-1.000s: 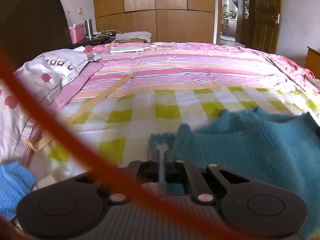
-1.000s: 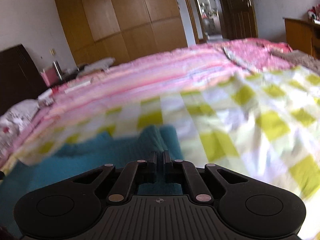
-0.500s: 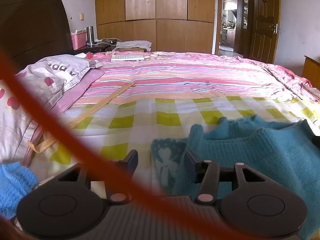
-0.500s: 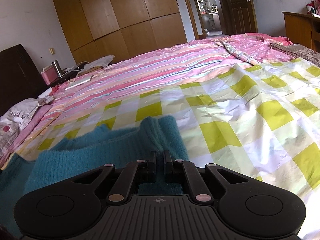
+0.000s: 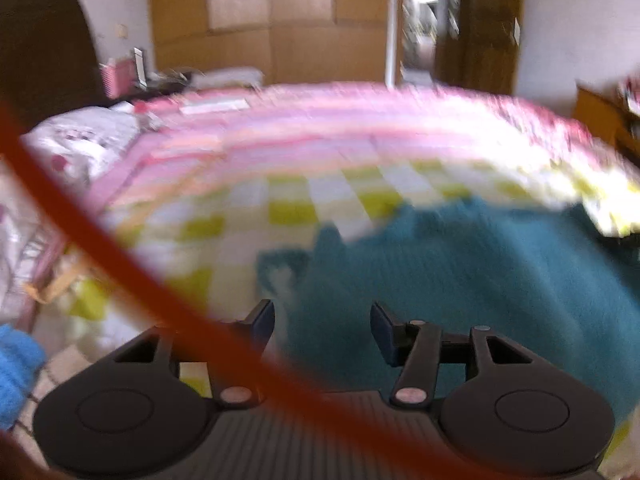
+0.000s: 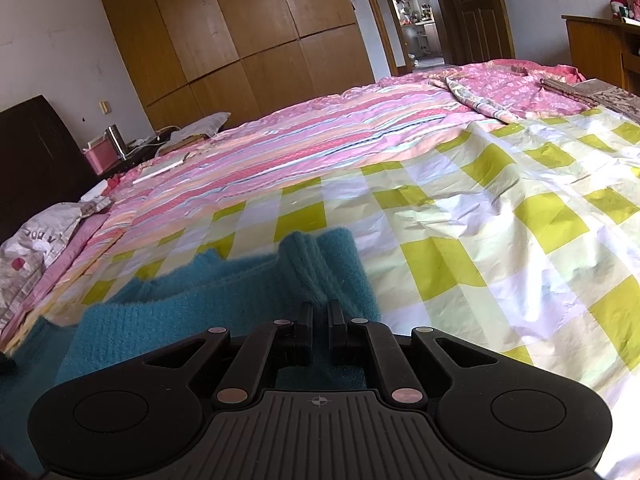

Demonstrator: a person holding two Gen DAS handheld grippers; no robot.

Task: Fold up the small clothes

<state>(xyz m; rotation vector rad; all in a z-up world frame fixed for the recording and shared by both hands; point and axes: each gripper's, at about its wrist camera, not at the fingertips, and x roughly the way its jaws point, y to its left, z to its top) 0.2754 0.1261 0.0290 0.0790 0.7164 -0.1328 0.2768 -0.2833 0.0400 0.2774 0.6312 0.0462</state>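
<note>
A teal knit sweater lies spread on the yellow-checked sheet. My left gripper is open above the sweater's left edge; the fabric lies below its parted jaws and no pad presses on it. The left wrist view is smeared by motion. In the right wrist view, my right gripper is shut on a bunched fold of the same teal sweater, which rises in a ridge just ahead of the fingertips.
An orange cable crosses the left wrist view close to the lens. A brighter blue knit garment lies at the far left beside a pillow. The pink striped quilt covers the far bed, with a wardrobe and doorway behind.
My left gripper has opened and let go of the teal sleeve end it pinched, and its view has gone blurry. My right gripper stays shut on the sweater in the same spot.
</note>
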